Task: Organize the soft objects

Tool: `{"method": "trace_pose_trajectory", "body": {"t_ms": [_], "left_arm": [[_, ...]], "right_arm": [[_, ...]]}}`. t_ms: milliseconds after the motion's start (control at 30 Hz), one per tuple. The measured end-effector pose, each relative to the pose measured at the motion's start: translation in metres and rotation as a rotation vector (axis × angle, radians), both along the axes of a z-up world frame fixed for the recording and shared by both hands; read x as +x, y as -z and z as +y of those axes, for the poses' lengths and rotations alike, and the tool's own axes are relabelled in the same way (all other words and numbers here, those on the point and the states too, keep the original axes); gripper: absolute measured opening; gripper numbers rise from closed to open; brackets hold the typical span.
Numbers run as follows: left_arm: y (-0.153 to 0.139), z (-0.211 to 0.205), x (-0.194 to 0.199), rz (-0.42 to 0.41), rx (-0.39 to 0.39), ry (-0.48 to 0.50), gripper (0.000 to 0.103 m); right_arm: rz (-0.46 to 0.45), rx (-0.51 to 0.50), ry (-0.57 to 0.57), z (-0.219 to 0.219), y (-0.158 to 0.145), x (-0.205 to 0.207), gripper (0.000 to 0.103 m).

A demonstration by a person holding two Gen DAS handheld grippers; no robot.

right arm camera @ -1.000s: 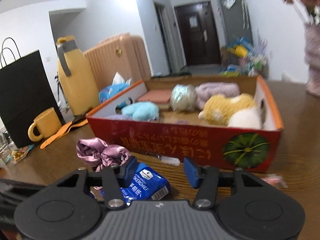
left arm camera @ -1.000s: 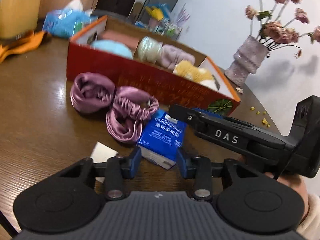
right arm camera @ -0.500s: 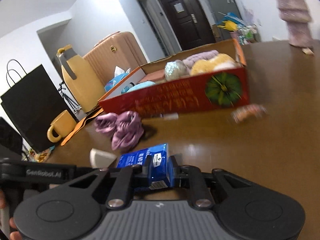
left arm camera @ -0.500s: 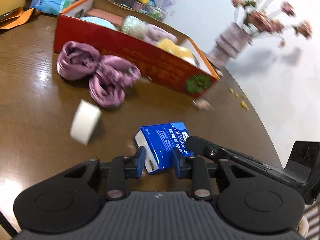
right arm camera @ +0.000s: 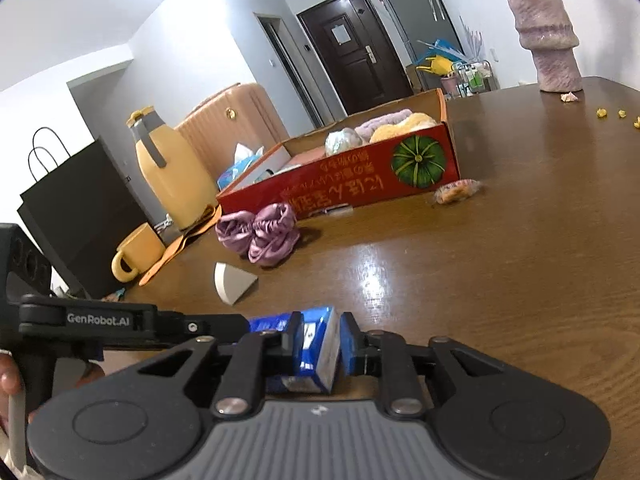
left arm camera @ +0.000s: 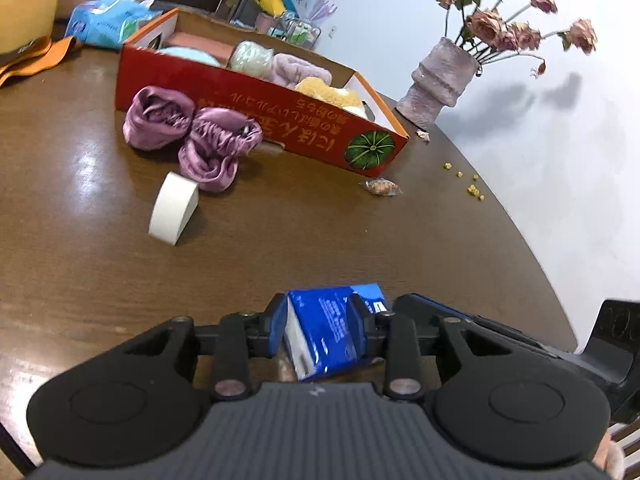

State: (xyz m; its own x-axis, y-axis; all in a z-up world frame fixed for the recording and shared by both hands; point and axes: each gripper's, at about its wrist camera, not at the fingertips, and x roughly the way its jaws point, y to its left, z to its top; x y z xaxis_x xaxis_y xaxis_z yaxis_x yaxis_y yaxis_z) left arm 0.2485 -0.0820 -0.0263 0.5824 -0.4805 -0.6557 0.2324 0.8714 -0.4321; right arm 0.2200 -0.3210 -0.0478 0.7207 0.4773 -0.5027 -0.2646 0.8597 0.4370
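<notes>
Brown wood tabletop point(left arm camera: 360, 240) spreads below you — both grippers angle downward, meeting side by side. Your left gripper point(left arm camera: 318, 330) and right gripper point(right arm camera: 320, 346) each clamp the blue tissue pack point(left arm camera: 326, 332), well short of the red box point(left arm camera: 256, 96).

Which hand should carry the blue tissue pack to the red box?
Left, probably: left claw spans the blue tissue pack's middle; right claw pinches one end. Both jaws, pack between them, just eased open.

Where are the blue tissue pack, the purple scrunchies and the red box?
blue tissue pack point(left arm camera: 324, 328): left wrist view, its blue front face.
purple scrunchies point(left arm camera: 188, 136): left wrist view, satin folds at the middle.
red box point(right arm camera: 360, 184): right wrist view, its printed red side wall.
</notes>
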Motion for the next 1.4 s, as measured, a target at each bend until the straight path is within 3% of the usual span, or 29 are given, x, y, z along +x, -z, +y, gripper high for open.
{"method": "trace_pose_trajectory", "body": {"t_ms": [100, 233, 600, 800, 1167, 1267, 1400], "left_arm": [[0.008, -0.007, 0.001, -0.009, 0.058, 0.008, 0.033], [0.015, 0.0, 0.0, -0.012, 0.028, 0.013, 0.035], [0.02, 0.011, 0.008, 0.013, -0.028, 0.067, 0.034], [0.017, 0.015, -0.001, -0.048, 0.037, 0.16, 0.04], [0.026, 0.025, -0.004, -0.069, -0.05, 0.162, 0.033], [0.022, 0.027, -0.002, -0.073, -0.06, 0.143, 0.03], [-0.009, 0.032, 0.013, -0.172, -0.075, 0.121, 0.028]], "right_arm": [[0.013, -0.027, -0.014, 0.01, 0.004, 0.006, 0.02], [-0.005, -0.089, -0.015, 0.019, 0.009, 0.004, 0.023], [0.036, -0.061, -0.014, 0.018, 0.01, 0.007, 0.021], [0.006, -0.075, 0.014, 0.027, 0.011, -0.005, 0.021], [0.01, -0.049, 0.064, 0.032, 0.011, -0.012, 0.019], [0.017, -0.037, 0.077, 0.033, 0.007, -0.01, 0.019], [-0.049, -0.049, 0.072, 0.038, -0.019, 0.001, 0.019]]}}
